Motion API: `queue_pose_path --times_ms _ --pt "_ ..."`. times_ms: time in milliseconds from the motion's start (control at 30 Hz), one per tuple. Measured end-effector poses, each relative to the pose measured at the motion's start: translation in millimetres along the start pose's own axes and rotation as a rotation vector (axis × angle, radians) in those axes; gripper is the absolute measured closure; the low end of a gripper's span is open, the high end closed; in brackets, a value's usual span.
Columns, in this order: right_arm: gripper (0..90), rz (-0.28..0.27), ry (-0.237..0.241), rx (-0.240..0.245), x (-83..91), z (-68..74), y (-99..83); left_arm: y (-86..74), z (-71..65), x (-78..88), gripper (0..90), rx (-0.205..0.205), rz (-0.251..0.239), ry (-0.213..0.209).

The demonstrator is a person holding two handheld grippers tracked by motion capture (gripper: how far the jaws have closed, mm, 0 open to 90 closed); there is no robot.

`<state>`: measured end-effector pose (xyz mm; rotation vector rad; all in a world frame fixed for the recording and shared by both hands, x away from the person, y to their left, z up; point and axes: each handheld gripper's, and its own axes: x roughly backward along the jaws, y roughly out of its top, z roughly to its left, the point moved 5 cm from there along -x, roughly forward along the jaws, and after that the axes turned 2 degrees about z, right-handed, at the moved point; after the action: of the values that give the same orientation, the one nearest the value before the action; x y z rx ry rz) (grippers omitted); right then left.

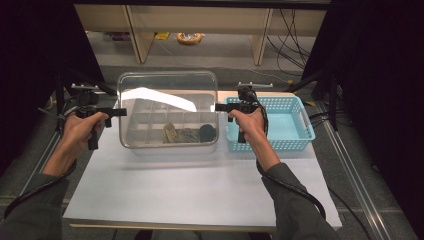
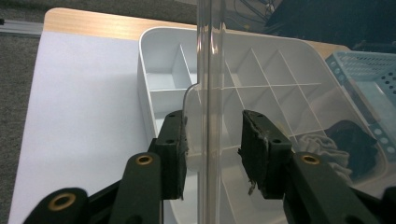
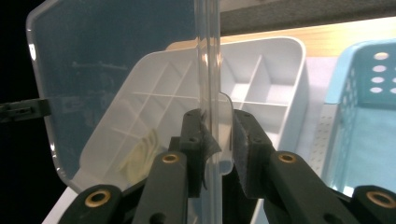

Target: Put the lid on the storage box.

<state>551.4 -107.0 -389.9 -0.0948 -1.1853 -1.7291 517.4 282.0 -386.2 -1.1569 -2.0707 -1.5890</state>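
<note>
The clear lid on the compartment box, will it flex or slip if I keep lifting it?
The clear lid looks thin, so it probably flexes somewhat. Its glossy surface may slip. The left claw has a gap around the edge; the right claw sits closer, so support seems uneven.

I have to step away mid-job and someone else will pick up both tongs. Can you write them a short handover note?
Left tongs: straddling the clear lid's edge, pads not pressing.
Right tongs: at the lid's other edge, one pad touching; grip unclear.
Divided box mid-table, lid raised upright; small items in its front compartments. Blue basket beside it on the right, nothing in it.
Done: lid is up.
Left: probably finish opening it, then handle the contents.
</note>
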Motion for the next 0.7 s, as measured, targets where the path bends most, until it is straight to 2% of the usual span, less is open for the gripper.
queue_pose_path --times_ms 33,67,100,233,267,333,400,467,500,567,600,633,667,700 --pt "75.3 -0.001 -0.007 -0.001 -1.7 -2.4 1.5 1.1 -0.3 -2.8 60.6 0.012 -0.001 0.001" --pt "75.2 0.000 -0.010 -0.005 -3.4 -5.1 2.5 2.4 0.9 -6.2 60.6 0.003 0.007 0.003" --pt "75.1 0.015 -0.010 -0.050 -4.0 -4.4 2.6 3.2 1.5 -8.8 60.5 0.008 0.011 0.004" --pt "74.8 0.023 -0.041 -0.044 -12.7 -11.4 4.3 3.8 6.4 -19.7 59.3 0.031 0.025 0.007" --pt "74.7 0.027 -0.041 -0.081 -14.1 -9.7 4.1 3.2 8.0 -23.4 59.1 0.042 0.029 0.007" --pt "74.5 0.022 -0.065 -0.061 -19.0 -14.7 5.5 1.7 9.5 -28.6 58.6 0.072 0.034 0.003" --pt "74.2 0.035 -0.075 -0.089 -22.2 -16.2 6.7 0.2 11.0 -32.5 58.2 0.073 0.045 0.001" --pt "74.1 0.051 -0.089 -0.129 -25.0 -16.1 7.0 -1.2 11.9 -37.8 57.4 0.091 0.053 0.002" --pt "74.0 0.049 -0.104 -0.103 -27.0 -19.4 7.6 -1.6 12.4 -39.9 56.6 0.098 0.053 0.002" --pt "73.6 0.069 -0.105 -0.149 -30.7 -18.8 6.4 -2.2 13.6 -41.8 56.2 0.099 0.056 0.005" --pt "73.5 0.069 -0.112 -0.134 -32.8 -21.6 6.3 -3.2 14.1 -42.8 56.1 0.099 0.057 0.008" --pt "73.3 0.071 -0.111 -0.176 -36.1 -20.7 5.3 -4.3 14.8 -44.0 56.0 0.098 0.059 0.012" --pt "73.3 0.075 -0.115 -0.133 -37.8 -26.2 5.0 -5.8 15.7 -45.3 55.6 0.099 0.067 0.015" --pt "73.3 0.071 -0.126 -0.153 -40.3 -27.2 4.8 -6.8 16.6 -46.1 55.3 0.100 0.071 0.016"
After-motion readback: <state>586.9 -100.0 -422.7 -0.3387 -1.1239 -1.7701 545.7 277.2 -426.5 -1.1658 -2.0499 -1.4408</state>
